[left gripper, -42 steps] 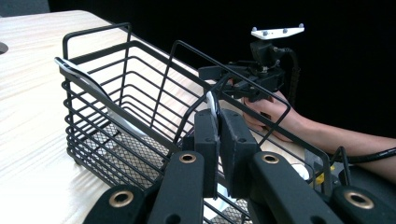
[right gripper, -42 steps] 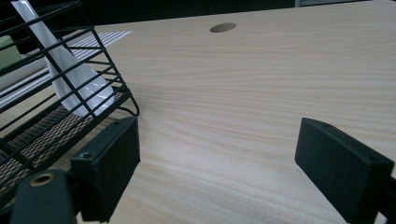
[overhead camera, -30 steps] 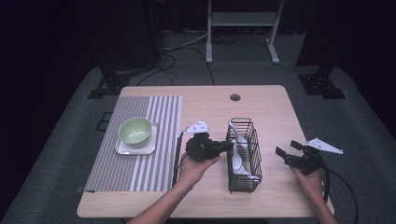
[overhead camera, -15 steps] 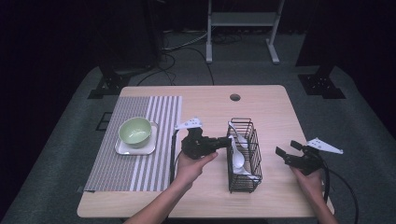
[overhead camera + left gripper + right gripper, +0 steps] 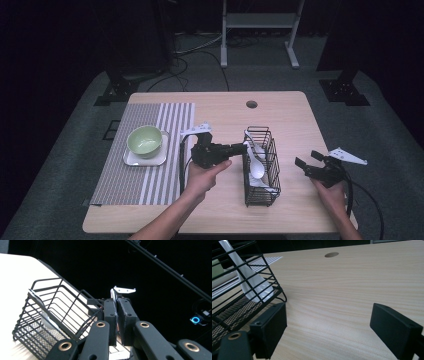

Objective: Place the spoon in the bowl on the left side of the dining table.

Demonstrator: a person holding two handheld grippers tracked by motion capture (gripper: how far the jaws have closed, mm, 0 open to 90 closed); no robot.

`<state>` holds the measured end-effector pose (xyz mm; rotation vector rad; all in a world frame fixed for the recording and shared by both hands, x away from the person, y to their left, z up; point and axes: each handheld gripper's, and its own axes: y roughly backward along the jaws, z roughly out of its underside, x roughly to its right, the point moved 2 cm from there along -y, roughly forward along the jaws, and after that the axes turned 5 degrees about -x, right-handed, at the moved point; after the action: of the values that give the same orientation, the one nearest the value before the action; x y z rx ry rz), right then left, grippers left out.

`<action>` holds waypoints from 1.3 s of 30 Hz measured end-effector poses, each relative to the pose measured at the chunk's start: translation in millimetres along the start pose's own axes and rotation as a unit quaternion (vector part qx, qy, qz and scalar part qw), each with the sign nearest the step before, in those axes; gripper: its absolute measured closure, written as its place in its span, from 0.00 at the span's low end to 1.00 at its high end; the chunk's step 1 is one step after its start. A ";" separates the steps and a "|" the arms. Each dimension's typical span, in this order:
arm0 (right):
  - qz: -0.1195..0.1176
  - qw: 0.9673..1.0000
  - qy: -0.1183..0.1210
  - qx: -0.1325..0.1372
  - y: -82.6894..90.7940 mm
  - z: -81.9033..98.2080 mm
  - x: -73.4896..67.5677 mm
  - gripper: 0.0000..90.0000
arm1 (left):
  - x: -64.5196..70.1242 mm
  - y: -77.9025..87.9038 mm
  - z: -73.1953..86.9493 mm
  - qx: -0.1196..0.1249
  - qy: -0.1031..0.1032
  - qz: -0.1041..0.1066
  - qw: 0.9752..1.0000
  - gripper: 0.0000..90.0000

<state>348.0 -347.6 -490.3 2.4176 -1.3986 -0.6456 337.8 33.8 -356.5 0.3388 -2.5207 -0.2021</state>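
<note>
The left gripper point(image 5: 239, 148), jaws pressed together, pinched a white spoon's point(image 5: 255, 162) handle inside the wire basket point(image 5: 261, 192); the right gripper point(image 5: 306, 161) gaped wide beside it. No writing was legible.

No writing, label, brand mark, number or sign can be read anywhere in these frames. The table point(image 5: 220, 105) carries a bare wood grain with no print on it, the striped mat point(image 5: 150, 150) shows plain lines rather than letters, and the green bowl point(image 5: 145, 140) and the wire basket point(image 5: 261, 170) bear no marking that can be made out (the white spoons point(image 5: 256, 162) inside it are likewise plain). In the left gripper view a small blue ring of light point(image 5: 195, 320) glows in the dark background, but it forms no legible character.
</note>
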 end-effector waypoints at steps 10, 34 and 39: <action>0.001 1.000 0.000 0.000 0.0 0.0 0.0 0.14 | 6.4 11.5 -9.4 0.017 0.004 0.004 1.000 0.96; 0.002 1.000 -0.001 -0.001 -0.2 -0.1 0.1 0.14 | 9.2 37.5 -15.6 0.048 0.018 0.003 0.999 0.96; 0.003 1.000 -0.001 -0.001 -0.2 -0.1 0.0 0.14 | 6.1 46.2 -15.9 0.056 0.021 -0.002 0.998 0.96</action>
<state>348.2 -347.5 -490.4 2.4113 -1.4040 -0.6478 333.0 75.1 -330.2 0.3890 -2.4960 -0.0562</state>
